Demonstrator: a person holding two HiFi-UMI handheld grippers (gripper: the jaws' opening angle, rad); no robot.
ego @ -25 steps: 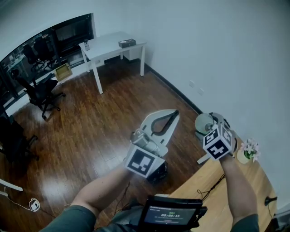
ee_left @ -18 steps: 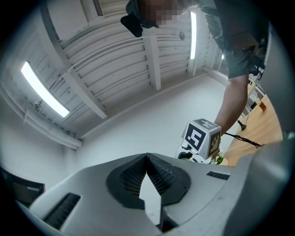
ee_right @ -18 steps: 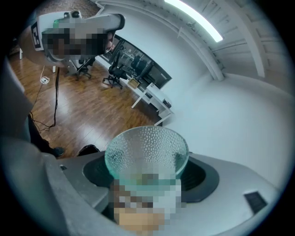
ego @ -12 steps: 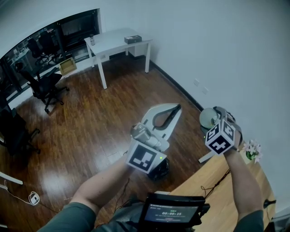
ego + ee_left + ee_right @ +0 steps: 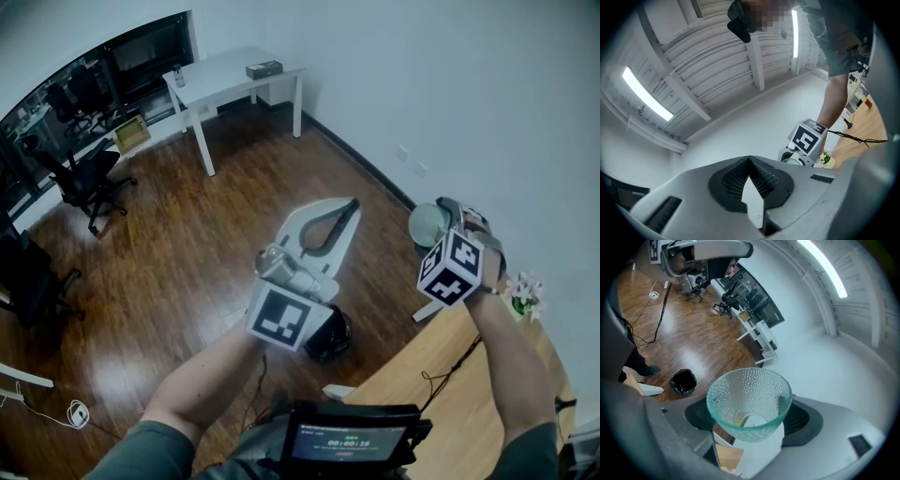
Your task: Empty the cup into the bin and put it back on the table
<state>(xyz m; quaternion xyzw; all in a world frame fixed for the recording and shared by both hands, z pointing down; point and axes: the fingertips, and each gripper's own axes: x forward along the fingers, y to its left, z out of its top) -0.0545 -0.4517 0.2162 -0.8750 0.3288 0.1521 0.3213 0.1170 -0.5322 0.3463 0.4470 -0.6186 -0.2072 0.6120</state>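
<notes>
**Item:** dimpled glass cup, carried clear of the counter; a yellowish scrap is seen in its base.

**Hold:** gripped at the sides by the right hand-held gripper, judged to allow tipping.

**Black bin**: on the floor, off to one side, not yet beneath the cup.

**Left hand-held gripper**: closed, empty, held aside.
</notes>
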